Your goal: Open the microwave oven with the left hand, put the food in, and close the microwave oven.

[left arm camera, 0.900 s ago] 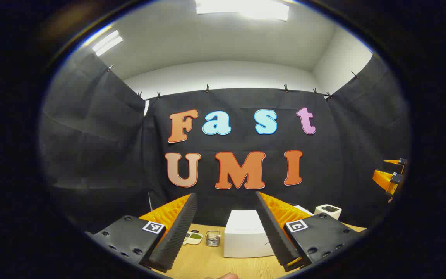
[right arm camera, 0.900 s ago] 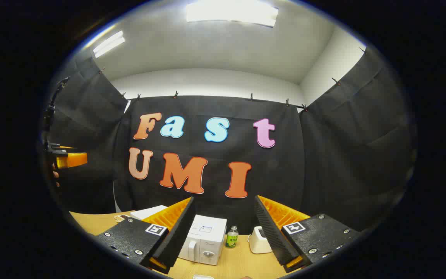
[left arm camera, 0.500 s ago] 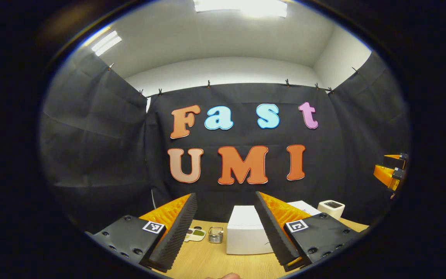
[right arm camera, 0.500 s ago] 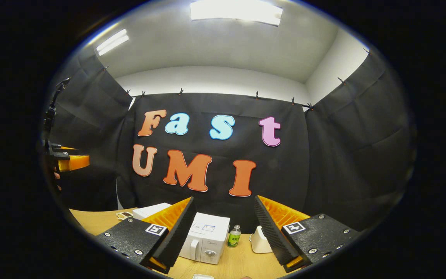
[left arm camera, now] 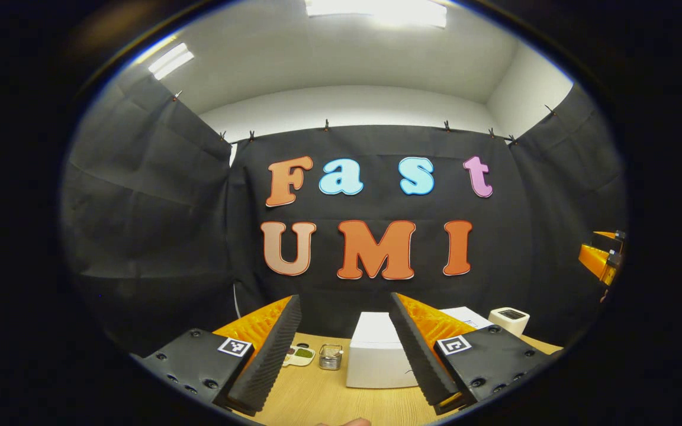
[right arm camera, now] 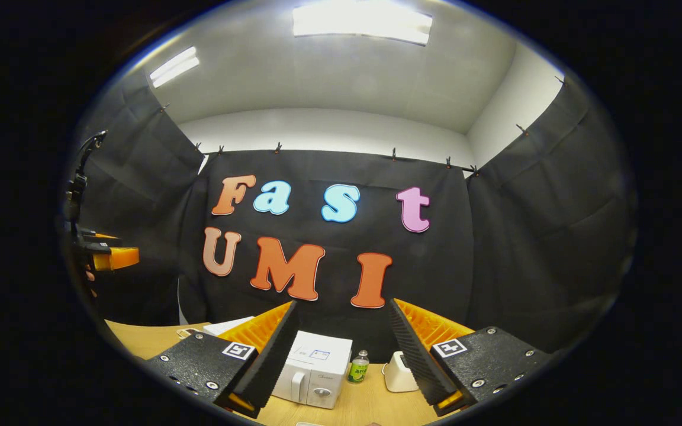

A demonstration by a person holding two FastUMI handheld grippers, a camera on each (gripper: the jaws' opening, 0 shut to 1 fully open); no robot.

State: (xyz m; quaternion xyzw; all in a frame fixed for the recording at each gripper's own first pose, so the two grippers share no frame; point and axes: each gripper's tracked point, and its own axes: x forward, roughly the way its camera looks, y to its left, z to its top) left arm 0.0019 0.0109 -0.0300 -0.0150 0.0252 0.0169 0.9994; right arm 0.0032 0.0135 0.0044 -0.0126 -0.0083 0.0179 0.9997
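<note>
In the right gripper view the white microwave (right arm camera: 315, 371) stands shut on the wooden table (right arm camera: 370, 408), its handle and knob facing me. It sits beyond my open right gripper (right arm camera: 341, 355), partly behind the left finger. In the left gripper view my open left gripper (left arm camera: 344, 349) frames a plain white box (left arm camera: 375, 357). Past its right finger a white labelled top (left arm camera: 465, 316) shows, probably the microwave. A small dish of green food (left arm camera: 299, 355) lies to the left. Both grippers hold nothing and hover above the table's near side.
A metal cup (left arm camera: 330, 357) stands by the dish. A green bottle (right arm camera: 357, 367) and a small white appliance (right arm camera: 400, 374) stand right of the microwave. The other gripper shows far out at each view's edge (left arm camera: 601, 260) (right arm camera: 107, 255). Black cloth walls close the booth.
Both views drifted slightly: the wall letters rose a little in the left gripper view and sank a little in the right gripper view. Both grippers stayed open and empty.
</note>
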